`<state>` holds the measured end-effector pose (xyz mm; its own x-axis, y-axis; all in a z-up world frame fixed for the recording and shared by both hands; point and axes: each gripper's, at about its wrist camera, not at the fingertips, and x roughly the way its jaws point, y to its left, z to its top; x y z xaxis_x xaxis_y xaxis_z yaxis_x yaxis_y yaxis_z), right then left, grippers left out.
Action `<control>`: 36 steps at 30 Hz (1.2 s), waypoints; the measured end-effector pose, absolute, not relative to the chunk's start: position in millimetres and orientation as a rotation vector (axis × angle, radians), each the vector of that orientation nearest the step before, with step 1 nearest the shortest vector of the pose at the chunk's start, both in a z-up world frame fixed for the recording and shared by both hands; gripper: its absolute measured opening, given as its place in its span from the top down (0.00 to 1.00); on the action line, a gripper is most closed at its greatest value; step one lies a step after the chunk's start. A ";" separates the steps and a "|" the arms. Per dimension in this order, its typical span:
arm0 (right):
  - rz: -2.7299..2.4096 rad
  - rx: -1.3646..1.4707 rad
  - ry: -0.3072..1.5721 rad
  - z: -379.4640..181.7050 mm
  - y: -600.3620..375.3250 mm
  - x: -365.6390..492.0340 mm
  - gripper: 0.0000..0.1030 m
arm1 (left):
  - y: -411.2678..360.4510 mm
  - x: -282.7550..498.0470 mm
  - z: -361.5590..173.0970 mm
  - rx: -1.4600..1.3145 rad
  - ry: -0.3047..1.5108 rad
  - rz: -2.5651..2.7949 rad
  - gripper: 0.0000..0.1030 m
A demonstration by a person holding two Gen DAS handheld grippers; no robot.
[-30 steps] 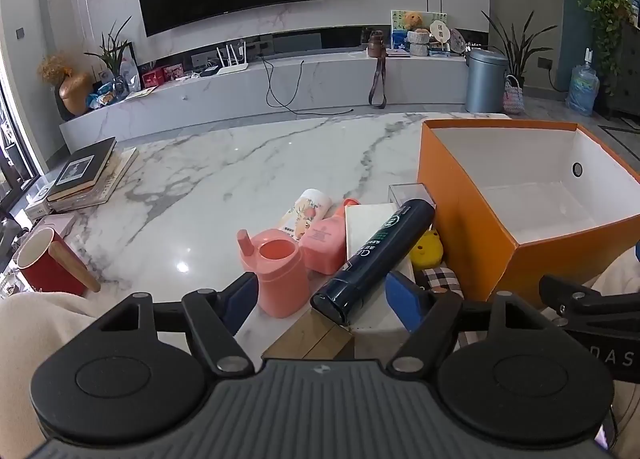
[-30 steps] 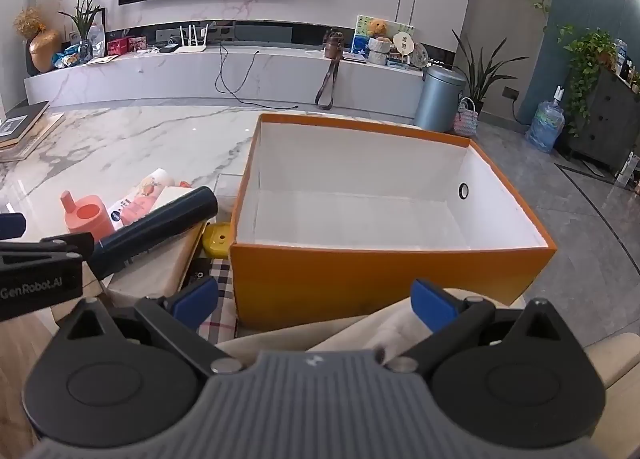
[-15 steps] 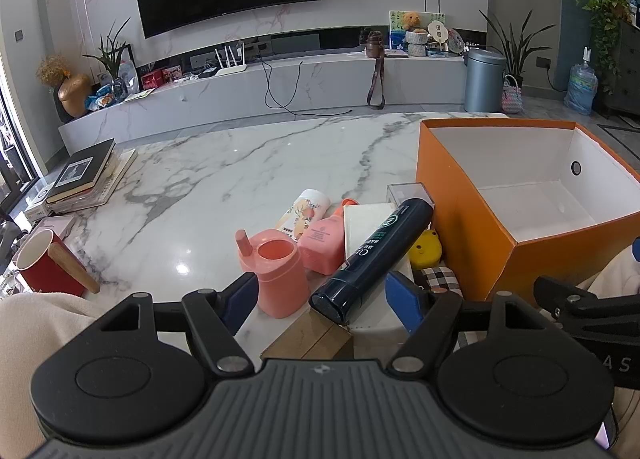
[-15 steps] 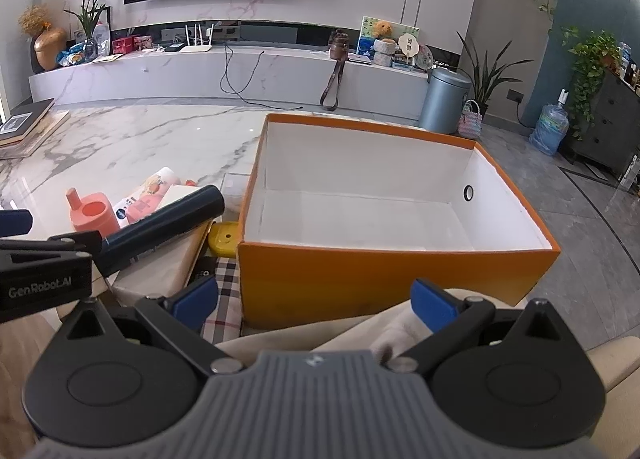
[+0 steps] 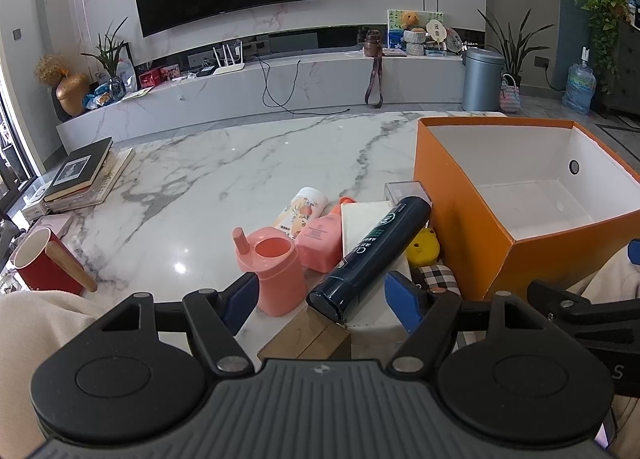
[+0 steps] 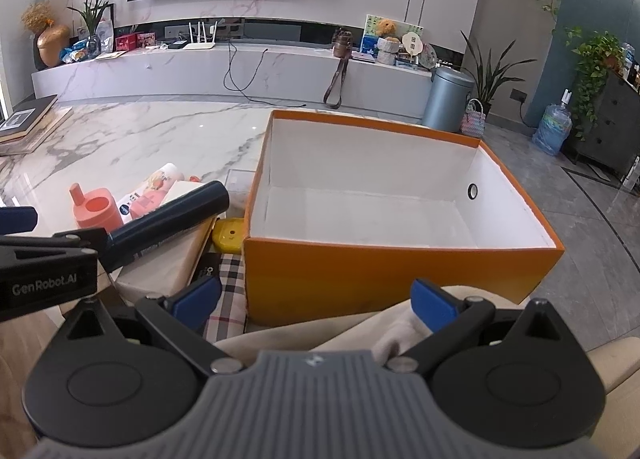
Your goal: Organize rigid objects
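An empty orange box (image 5: 464, 203) (image 6: 360, 271) with a white inside stands on the marble table. Left of it is a pile: a dark blue bottle (image 5: 372, 255) (image 6: 168, 219) lying on a white box (image 5: 362, 215), a pink cup (image 5: 276, 271) (image 6: 96, 211), a pink bottle (image 5: 320, 239), a printed white tube (image 5: 300, 209) and a yellow toy (image 5: 422, 249) (image 6: 230, 235). My left gripper (image 5: 324, 297) is open just short of the bottle's near end. My right gripper (image 6: 316, 299) is open in front of the orange box, with nothing between its fingers.
A red mug (image 5: 40, 263) with a wooden handle stands at the near left. A stack of books (image 5: 80, 175) lies at the far left of the table. A checked item (image 6: 230, 291) and a wooden block (image 5: 308, 335) lie by the pile. Cream fabric lies under the right gripper.
The right gripper has drifted slightly left and back from the orange box. The left gripper has barely moved. Nothing was grasped.
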<state>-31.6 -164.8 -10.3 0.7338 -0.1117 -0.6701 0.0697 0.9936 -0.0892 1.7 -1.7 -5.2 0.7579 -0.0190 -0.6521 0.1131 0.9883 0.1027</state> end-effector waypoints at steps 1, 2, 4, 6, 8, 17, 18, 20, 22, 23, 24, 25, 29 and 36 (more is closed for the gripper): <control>-0.099 -0.059 0.740 -11.1 -164.8 -31.5 0.02 | -2.0 1.7 -5.4 0.139 0.708 -0.072 0.18; -0.098 -0.060 0.741 -11.1 -164.7 -31.5 0.02 | -2.2 1.8 -5.4 0.139 0.708 -0.072 0.18; -0.097 -0.061 0.742 -11.6 -164.4 -31.6 0.02 | -1.4 1.8 -5.3 0.139 0.707 -0.072 0.18; -0.096 -0.063 0.743 -12.0 -163.8 -31.3 0.02 | -2.2 1.8 -5.7 0.139 0.707 -0.073 0.18; -0.095 -0.064 0.743 -12.2 -163.5 -31.1 0.02 | -1.4 1.9 -5.2 0.139 0.707 -0.072 0.18; -0.094 -0.070 0.744 -12.5 -162.6 -31.7 0.02 | -3.1 1.7 -6.2 0.138 0.707 -0.073 0.18; -0.094 -0.070 0.745 -12.6 -162.7 -31.7 0.02 | -2.5 1.8 -5.8 0.138 0.708 -0.073 0.18; -0.094 -0.071 0.745 -12.8 -162.5 -31.7 0.02 | -2.3 1.8 -5.7 0.138 0.708 -0.073 0.18; -0.093 -0.072 0.746 -13.1 -162.4 -31.5 0.02 | -2.9 1.8 -6.0 0.138 0.709 -0.074 0.18; -0.092 -0.072 0.748 -13.4 -162.5 -31.3 0.02 | -2.3 1.9 -5.7 0.138 0.709 -0.074 0.18; -0.090 -0.070 0.749 -13.7 -162.6 -31.2 0.02 | -3.6 1.7 -6.3 0.138 0.709 -0.076 0.18; -0.087 -0.065 0.752 -13.7 -163.1 -30.8 0.02 | -5.0 1.2 -6.8 0.137 0.710 -0.079 0.19; -0.050 -0.020 0.764 -13.8 -166.5 -28.0 0.02 | -6.0 5.1 -9.5 0.121 0.737 -0.114 0.23; 0.116 0.094 0.825 -14.9 -162.2 -15.9 0.31 | 10.0 22.6 -9.3 0.055 0.858 -0.189 0.61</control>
